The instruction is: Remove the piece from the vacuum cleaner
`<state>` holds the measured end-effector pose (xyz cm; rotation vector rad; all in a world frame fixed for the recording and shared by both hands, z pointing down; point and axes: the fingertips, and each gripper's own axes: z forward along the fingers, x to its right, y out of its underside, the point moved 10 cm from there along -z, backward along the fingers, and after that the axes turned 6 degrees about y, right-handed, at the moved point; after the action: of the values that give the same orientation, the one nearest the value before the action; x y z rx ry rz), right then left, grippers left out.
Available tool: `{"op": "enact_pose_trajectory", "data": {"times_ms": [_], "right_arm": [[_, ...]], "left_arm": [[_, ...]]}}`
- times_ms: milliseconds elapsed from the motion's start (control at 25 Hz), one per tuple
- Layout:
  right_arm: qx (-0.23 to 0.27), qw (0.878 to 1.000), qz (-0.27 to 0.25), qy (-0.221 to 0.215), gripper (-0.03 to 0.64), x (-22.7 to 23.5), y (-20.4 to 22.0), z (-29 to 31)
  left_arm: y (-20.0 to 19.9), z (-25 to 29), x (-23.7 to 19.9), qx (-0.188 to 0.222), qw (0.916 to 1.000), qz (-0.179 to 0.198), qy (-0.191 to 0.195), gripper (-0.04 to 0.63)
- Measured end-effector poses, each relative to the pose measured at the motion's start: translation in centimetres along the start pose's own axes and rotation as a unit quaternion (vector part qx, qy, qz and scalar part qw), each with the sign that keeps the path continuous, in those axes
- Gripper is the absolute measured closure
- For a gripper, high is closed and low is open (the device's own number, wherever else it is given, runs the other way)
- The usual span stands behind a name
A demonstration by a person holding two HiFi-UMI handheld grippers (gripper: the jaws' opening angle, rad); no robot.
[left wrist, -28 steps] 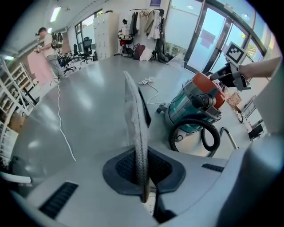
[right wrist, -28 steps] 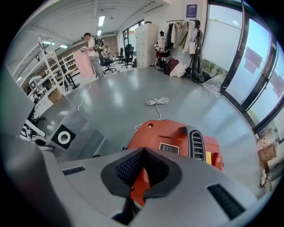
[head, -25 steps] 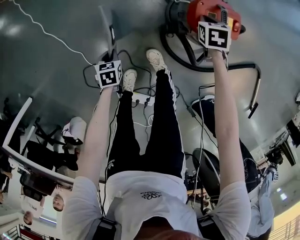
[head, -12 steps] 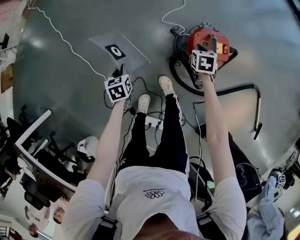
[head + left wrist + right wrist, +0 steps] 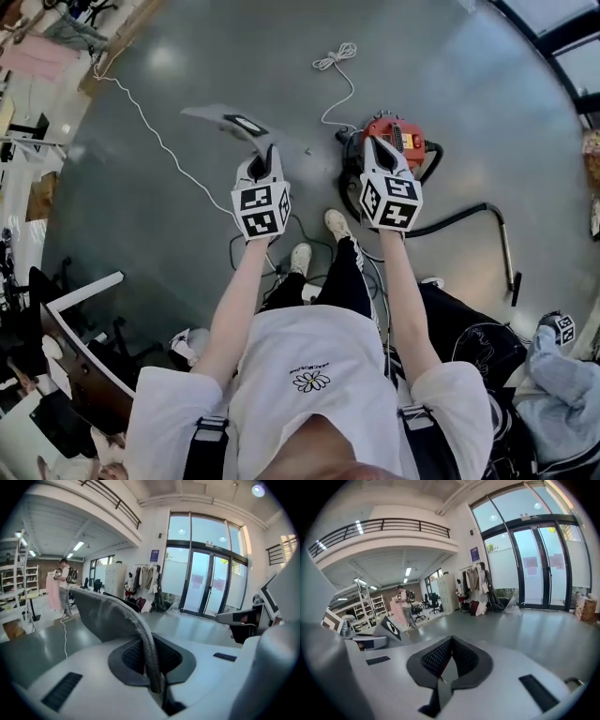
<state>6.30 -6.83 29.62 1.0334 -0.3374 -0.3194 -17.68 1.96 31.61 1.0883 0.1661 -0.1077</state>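
The red vacuum cleaner [image 5: 401, 139] stands on the grey floor, and its black hose [image 5: 469, 217] curls off to the right. My left gripper [image 5: 270, 152] is raised and shut on the edge of a flat grey piece [image 5: 232, 122] with a black oval mark. In the left gripper view the grey piece [image 5: 105, 616] runs up and left from the closed left gripper [image 5: 153, 674]. My right gripper [image 5: 372, 142] hangs in the air in front of the vacuum cleaner, shut and empty. The right gripper [image 5: 450, 644] has its pads together, and the grey piece [image 5: 390, 627] shows at left.
A white cord [image 5: 150, 127] snakes over the floor and ends in a coil [image 5: 336, 56]. Black cables [image 5: 309, 234] lie around the person's shoes. A person [image 5: 478, 342] sits at the lower right. A chair and desk [image 5: 80, 323] stand at left. Glass doors [image 5: 211, 585] are ahead.
Both grippers have risen and now point level across the room. The right gripper has come away from the top of the vacuum cleaner. The left still holds the grey piece.
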Motion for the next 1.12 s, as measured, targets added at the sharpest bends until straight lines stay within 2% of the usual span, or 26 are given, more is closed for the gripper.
{"op": "enact_pose_trajectory", "data": {"times_ms": [80, 240, 440, 640, 800, 1000, 1120], "right_arm": [[0.040, 0.999, -0.004, -0.002, 0.604, -2.2, -2.2, -4.3], [0.110, 0.993, -0.031, 0.007, 0.605, -5.4, -4.7, -11.7], [0.150, 0.987, -0.053, 0.007, 0.604, -8.6, -3.0, -18.6], [0.146, 0.988, -0.038, 0.028, 0.604, -8.8, -0.5, -22.9], [0.153, 0.987, -0.030, 0.044, 0.604, -8.8, 0.7, -23.9], [0.170, 0.984, -0.026, 0.042, 0.604, -9.5, 0.2, -24.4], [0.166, 0.985, -0.043, 0.033, 0.605, -10.0, -0.6, -24.1]], "left_arm": [[-3.0, -3.3, 0.5, 0.036, 0.9990, 0.020, 0.017, 0.581], [-6.9, -9.1, 1.0, 0.096, 0.9943, 0.021, 0.040, 0.581], [-7.3, -15.9, 1.1, 0.153, 0.9855, 0.020, 0.070, 0.581], [-6.8, -20.0, 0.4, 0.179, 0.9792, 0.014, 0.094, 0.581], [-5.9, -20.1, 0.2, 0.177, 0.9804, 0.016, 0.085, 0.581], [-6.4, -20.4, 0.7, 0.185, 0.9785, 0.032, 0.084, 0.581], [-7.3, -20.2, 0.7, 0.195, 0.9766, 0.031, 0.085, 0.581]]}}
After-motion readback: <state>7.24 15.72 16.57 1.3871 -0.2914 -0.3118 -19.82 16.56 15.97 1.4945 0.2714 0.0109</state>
